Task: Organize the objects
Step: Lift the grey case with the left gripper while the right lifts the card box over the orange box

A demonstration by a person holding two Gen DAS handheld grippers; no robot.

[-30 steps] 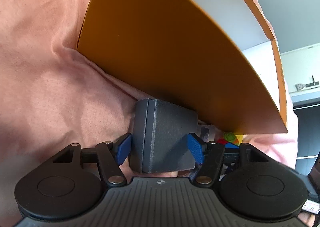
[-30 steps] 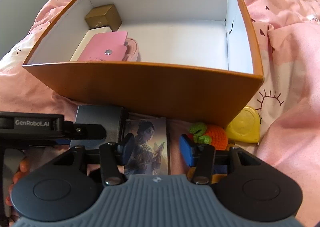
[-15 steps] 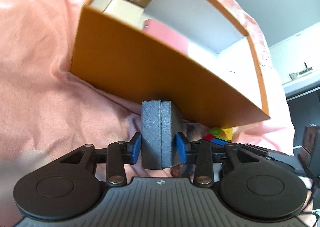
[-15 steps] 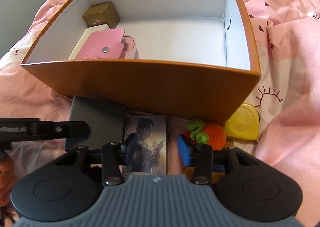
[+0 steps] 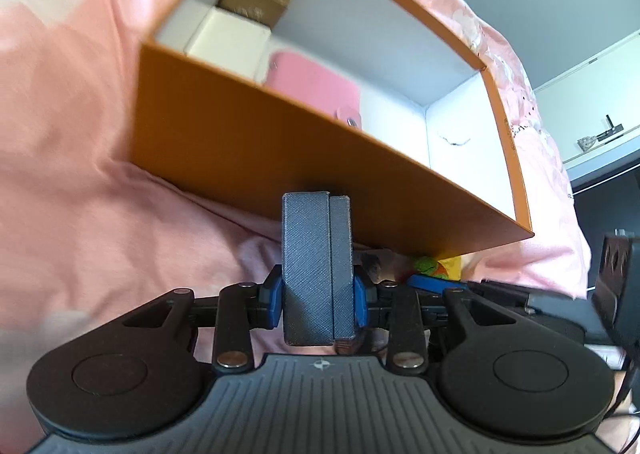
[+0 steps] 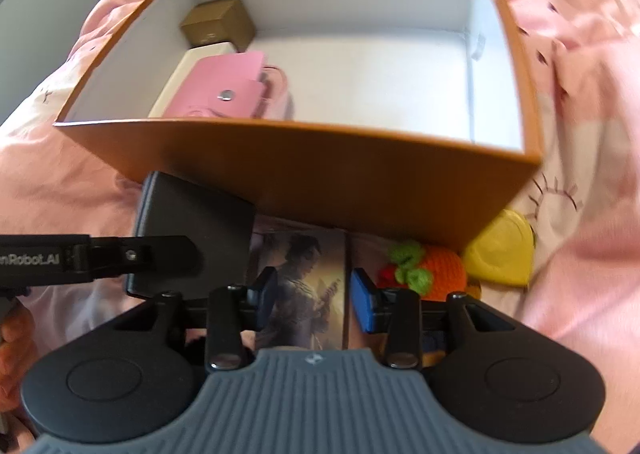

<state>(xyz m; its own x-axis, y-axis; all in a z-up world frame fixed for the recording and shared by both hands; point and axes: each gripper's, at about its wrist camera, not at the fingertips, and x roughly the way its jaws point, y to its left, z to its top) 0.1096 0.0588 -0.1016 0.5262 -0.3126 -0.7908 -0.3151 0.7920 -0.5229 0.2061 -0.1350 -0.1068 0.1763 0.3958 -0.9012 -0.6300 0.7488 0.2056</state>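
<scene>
The left gripper (image 5: pixel 318 296) is clamped on a dark grey box (image 5: pixel 318 270), its blue pads (image 5: pixel 274 296) pressed against the two broad faces, so the box stands on edge between them with its narrow seamed side facing the camera and its long axis running upright in the left wrist view. The seam between lid and base runs vertically. The box is held just in front of the near outer wall of the orange box (image 5: pixel 280 150), which sits on the pink bedding (image 5: pixel 72 174). In the right wrist view the same dark grey box (image 6: pixel 192 210) shows a broad flat face, with the left gripper (image 6: pixel 132 258) reaching in from the left; the white lettering on its arm reads partly "nRobot.AI". The right gripper (image 6: pixel 314 300) has its fingers (image 6: pixel 366 306) apart at a middling width, holding nothing, poised over a picture card (image 6: pixel 306 286) showing a woman, which lies flat with its long axis pointing toward the orange box (image 6: pixel 320 182). Beside the card lie an orange crochet toy (image 6: pixel 434 270) with green leaves and, further right, a yellow heart-shaped item (image 6: pixel 500 254) touching the box corner. Inside the orange box, along its left wall, sit a gold box (image 6: pixel 218 24), a cream box (image 6: pixel 176 78) and a pink snap pouch (image 6: pixel 224 90); no lettering on them is legible
</scene>
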